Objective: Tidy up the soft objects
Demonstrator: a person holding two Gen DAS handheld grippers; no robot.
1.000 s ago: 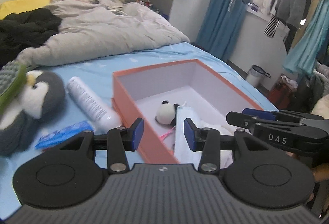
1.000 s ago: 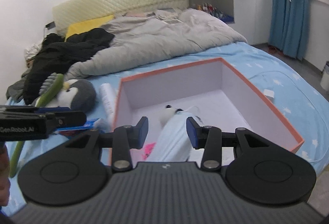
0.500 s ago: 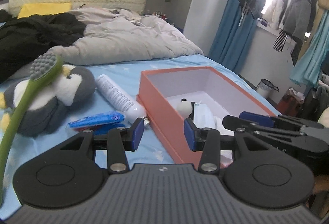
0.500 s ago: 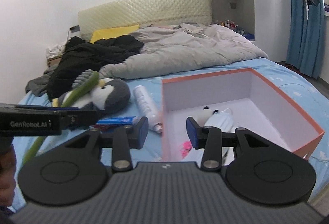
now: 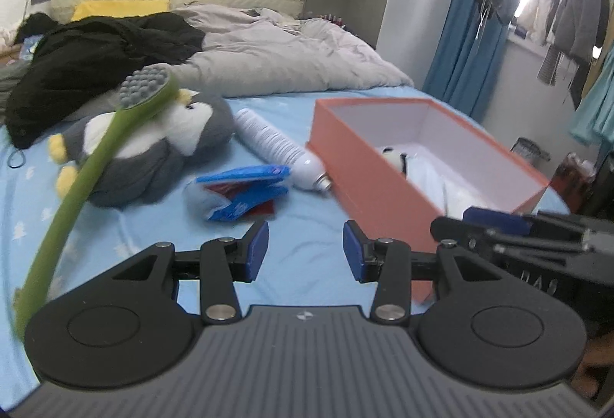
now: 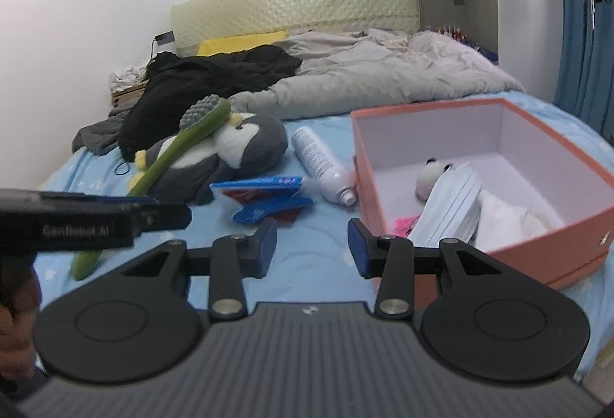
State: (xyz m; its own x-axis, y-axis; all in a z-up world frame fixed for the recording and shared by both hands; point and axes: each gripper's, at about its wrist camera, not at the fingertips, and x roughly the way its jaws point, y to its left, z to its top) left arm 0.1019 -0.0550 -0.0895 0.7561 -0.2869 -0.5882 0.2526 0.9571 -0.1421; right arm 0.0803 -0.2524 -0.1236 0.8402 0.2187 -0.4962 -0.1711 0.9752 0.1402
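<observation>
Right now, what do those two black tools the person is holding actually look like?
Each is matte black plastic. The left gripper and the right gripper have blue pads on two fingers, silver pivot screws, round discs and a ribbed grey body. The left one's side reads GenRobot.AI in white letters.

Open strip of blue sheet [image 6: 311,264] lies near the grippers, clutter beyond.

Bare bedding runs between the blue packets [image 6: 264,199] and the orange box [image 6: 568,226], wide enough for a gripper to pass. To the right, the box's near wall stands upright; its open top gives access from above, though a mask pack [image 6: 449,210], white cloth [image 6: 510,218] and small panda [image 6: 429,176] fill the near part of its floor. Far left, the penguin [image 6: 245,145] blocks the way, a green brush [image 6: 172,157] slanting across it. A white bottle [image 6: 322,164] lies just beside the box's left wall, narrowing that gap. The grey duvet [image 6: 383,80] and black clothes [image 6: 215,80] close off the far side.
</observation>
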